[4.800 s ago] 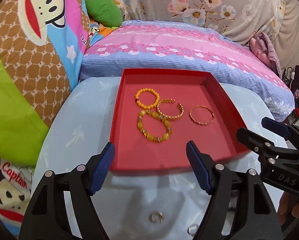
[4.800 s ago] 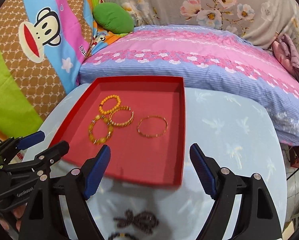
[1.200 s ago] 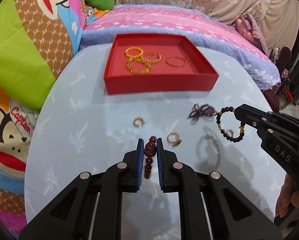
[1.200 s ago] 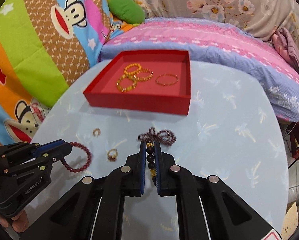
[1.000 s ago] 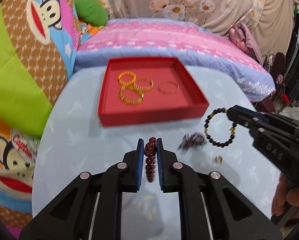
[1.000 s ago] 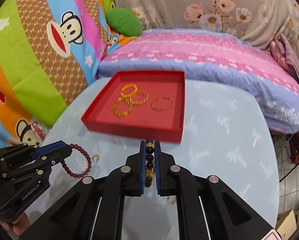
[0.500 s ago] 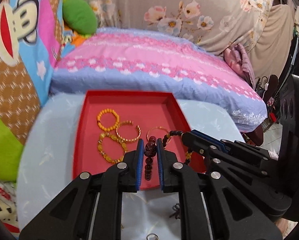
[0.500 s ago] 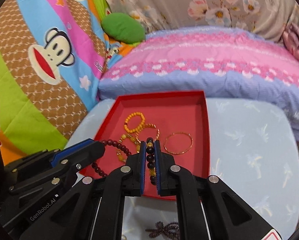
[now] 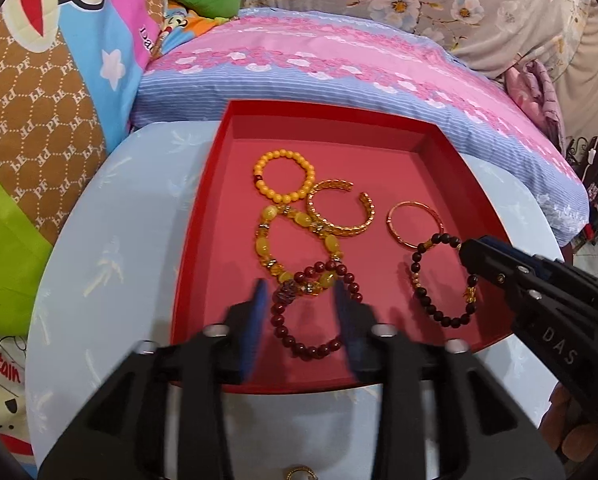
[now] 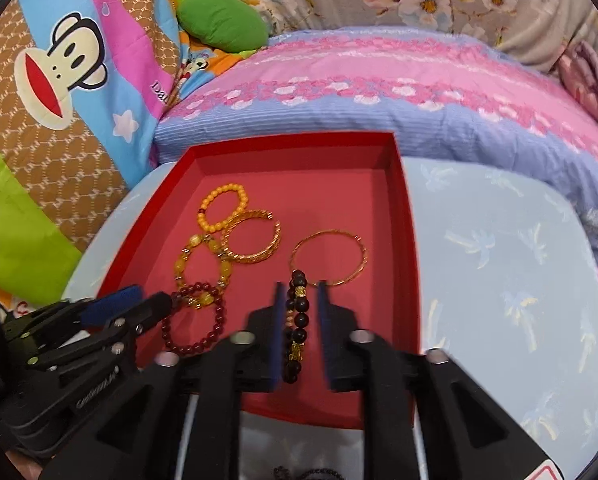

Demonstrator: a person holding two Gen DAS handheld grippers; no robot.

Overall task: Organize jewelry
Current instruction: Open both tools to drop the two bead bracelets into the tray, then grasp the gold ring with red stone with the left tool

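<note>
The left tongs (image 9: 299, 308) are open over the red tray (image 9: 203, 216), and the dark red bead bracelet (image 9: 311, 312) lies between their fingers on the tray floor. The right tongs (image 10: 299, 320) are open too, with the black bead bracelet (image 10: 297, 328) lying between them. Four gold and yellow bracelets (image 9: 299, 208) lie farther back. The tray sits on the light blue bench (image 9: 111, 240).

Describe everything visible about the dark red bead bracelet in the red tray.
The dark red bead bracelet is a loop of round, glossy maroon beads with one larger textured bead at its upper left. It lies flat on the floor of the red tray, near the front wall, between the parted fingers of the left hand-held gripper, which look clear of it. Its top edge overlaps the yellow stone bracelet. The black bead bracelet lies apart, to its right.
</note>
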